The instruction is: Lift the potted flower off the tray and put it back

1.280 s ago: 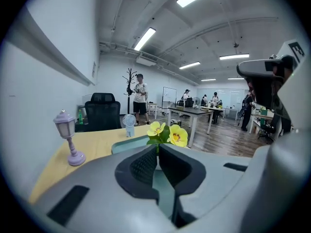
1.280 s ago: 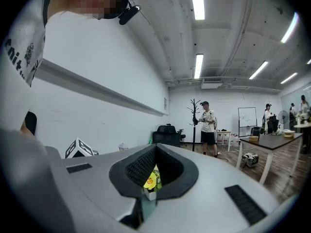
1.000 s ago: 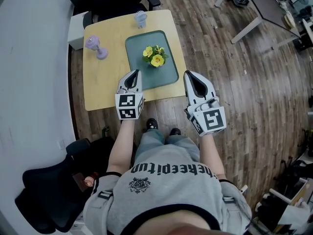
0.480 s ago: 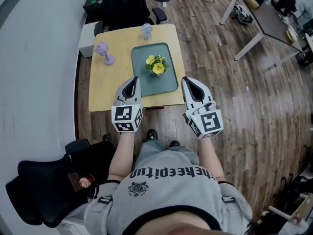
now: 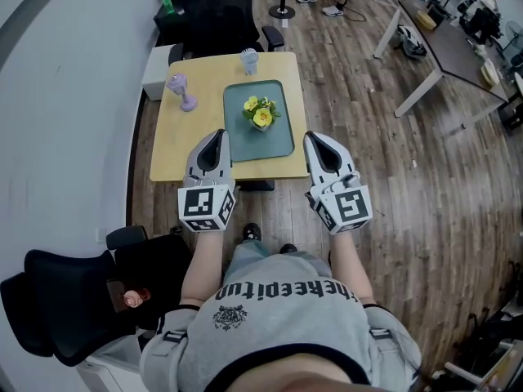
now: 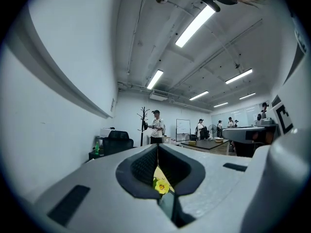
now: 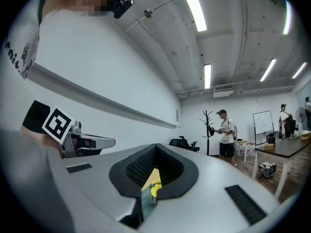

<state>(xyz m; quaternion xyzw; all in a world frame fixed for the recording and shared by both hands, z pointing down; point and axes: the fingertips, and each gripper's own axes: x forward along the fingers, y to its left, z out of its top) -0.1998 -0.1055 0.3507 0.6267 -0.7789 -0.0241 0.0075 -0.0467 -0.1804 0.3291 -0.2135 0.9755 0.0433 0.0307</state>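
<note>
The potted flower (image 5: 261,114), yellow blooms with green leaves, stands on the green tray (image 5: 278,141) on a small wooden table (image 5: 176,141). In the head view both grippers hover level above the table's near edge, apart from the pot. My left gripper (image 5: 216,135) is shut with nothing in it, near the tray's left side. My right gripper (image 5: 314,137) is likewise shut and empty, just right of the tray. Through the notch below the closed tips, the flower (image 6: 161,186) shows in the left gripper view, and the flower (image 7: 154,190) also peeks out in the right gripper view.
A purple dumbbell-shaped object (image 5: 183,91) and a pale blue cup (image 5: 249,60) stand on the table's far part. A black chair (image 5: 216,11) sits behind the table, another (image 5: 61,309) at my lower left. A long desk (image 5: 445,27) stands at the right, and people stand farther off.
Both grippers have risen, the left more than the right, and stay shut. The table and tray now look smaller and farther below. The flower has not moved.
</note>
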